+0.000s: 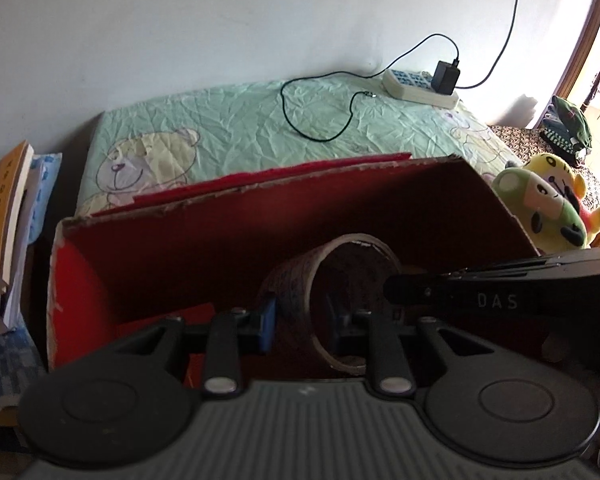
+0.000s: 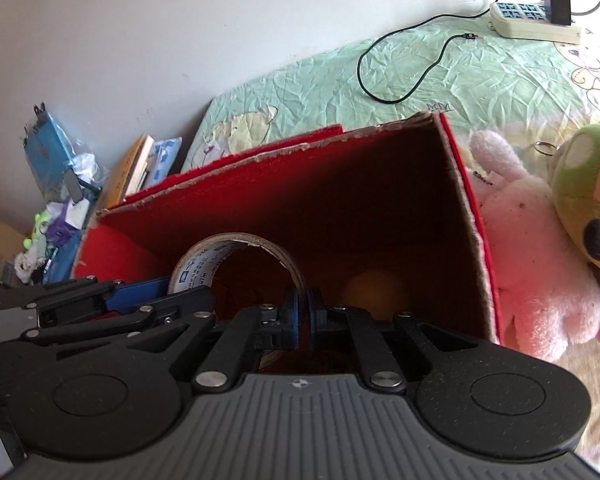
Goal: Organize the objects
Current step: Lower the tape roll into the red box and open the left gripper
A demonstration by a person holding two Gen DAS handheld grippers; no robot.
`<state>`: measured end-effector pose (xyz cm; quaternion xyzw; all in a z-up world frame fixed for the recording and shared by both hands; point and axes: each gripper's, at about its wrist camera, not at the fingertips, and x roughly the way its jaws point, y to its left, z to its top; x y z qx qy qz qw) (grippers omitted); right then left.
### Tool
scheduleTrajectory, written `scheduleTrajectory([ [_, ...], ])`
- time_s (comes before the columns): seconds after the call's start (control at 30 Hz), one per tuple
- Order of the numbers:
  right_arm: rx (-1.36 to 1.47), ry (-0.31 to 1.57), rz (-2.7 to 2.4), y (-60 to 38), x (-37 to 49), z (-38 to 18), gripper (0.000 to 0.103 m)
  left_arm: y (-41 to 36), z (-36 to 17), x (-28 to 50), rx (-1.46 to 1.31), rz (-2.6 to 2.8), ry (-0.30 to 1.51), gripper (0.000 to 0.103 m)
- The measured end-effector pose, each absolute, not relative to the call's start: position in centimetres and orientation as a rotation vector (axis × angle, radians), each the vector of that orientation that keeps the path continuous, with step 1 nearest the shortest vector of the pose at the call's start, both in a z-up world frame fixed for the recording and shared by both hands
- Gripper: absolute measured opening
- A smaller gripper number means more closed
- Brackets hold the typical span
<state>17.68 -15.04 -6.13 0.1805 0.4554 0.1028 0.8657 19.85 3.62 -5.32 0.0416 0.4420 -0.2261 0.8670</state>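
Observation:
A nearly used-up roll of tape with blue print hangs upright just inside an open red cardboard box. My left gripper is shut on the roll's left wall, one blue pad outside the ring and one inside. In the right wrist view my right gripper has its blue pads pinched on the thin right edge of the tape roll. There the left gripper comes in from the left. An orange ball lies on the floor of the box.
The box stands on a green bear-print bedsheet. A green and yellow plush and a pink plush lie right of it. A power strip with a charger and black cable sits by the wall. Books are stacked at left.

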Motion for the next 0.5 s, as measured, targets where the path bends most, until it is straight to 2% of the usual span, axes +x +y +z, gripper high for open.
scheduleTrajectory([
  [0.33, 0.308, 0.979, 0.153, -14.1, 18.3, -6.9, 0.008, 1.8, -7.4, 21.1, 0.161, -0.487, 1.083, 0.025],
  [0.5, 0.302, 0.972, 0.101, -14.2, 17.9, -6.8, 0.005, 1.5, -7.4, 20.9, 0.181, -0.517, 1.096, 0.036],
])
